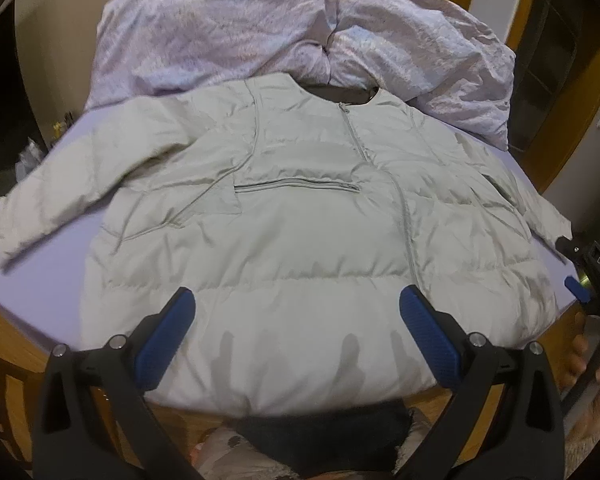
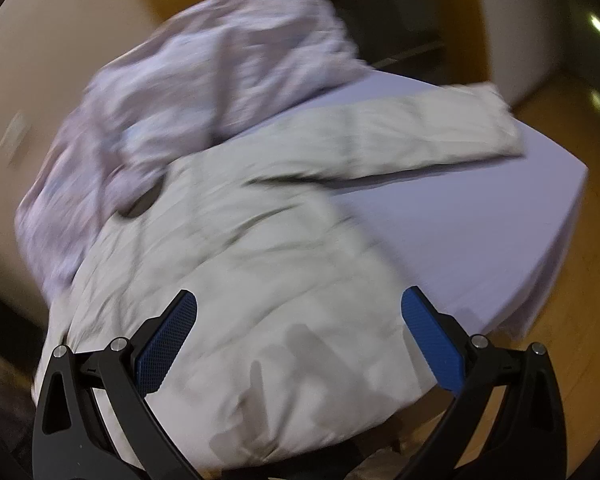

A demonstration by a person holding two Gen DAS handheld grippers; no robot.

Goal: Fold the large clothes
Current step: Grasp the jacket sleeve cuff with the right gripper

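A pale padded jacket lies flat, front up, on the bed. Its collar points away toward a crumpled lilac duvet, its hem hangs at the near edge, and its sleeves spread out to both sides. The left gripper hovers over the hem, jaws spread wide and empty. The right gripper hangs above the jacket's right side, jaws likewise spread.

Both tongs wide apart, empty.
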